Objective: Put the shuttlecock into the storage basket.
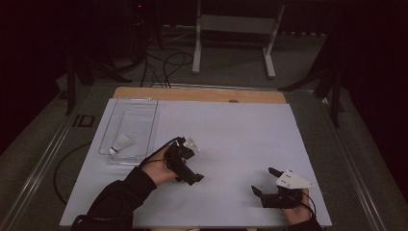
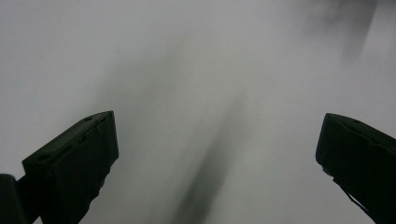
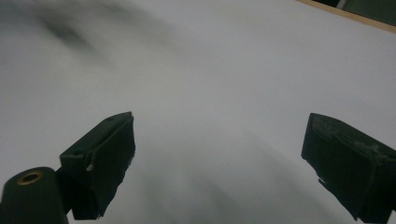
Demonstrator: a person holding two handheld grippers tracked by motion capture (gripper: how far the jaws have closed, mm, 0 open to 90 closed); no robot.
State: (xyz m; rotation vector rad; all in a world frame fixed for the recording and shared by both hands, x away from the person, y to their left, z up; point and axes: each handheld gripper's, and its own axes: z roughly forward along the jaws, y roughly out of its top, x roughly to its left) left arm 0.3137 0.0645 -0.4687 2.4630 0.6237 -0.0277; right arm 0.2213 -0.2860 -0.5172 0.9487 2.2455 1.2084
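A person's left hand holds my left gripper (image 1: 191, 163) over the white table sheet (image 1: 231, 139), left of centre. Its jaws are open, and in the left gripper view (image 2: 217, 154) only blurred white sheet and a dark shadow lie between them. My right gripper (image 1: 265, 181) is near the front right edge, pointing left, with the grey plate (image 1: 292, 180) on top. It is open too, and the right gripper view (image 3: 219, 154) has bare white sheet between the jaws. A white shuttlecock (image 1: 120, 143) lies in a clear tray (image 1: 153, 126) at the left.
The tray stands along the sheet's left side, just behind and left of my left gripper. A wooden table edge (image 1: 202, 94) runs along the back. Cables (image 1: 163, 67) and a white stand (image 1: 231, 24) are on the floor beyond.
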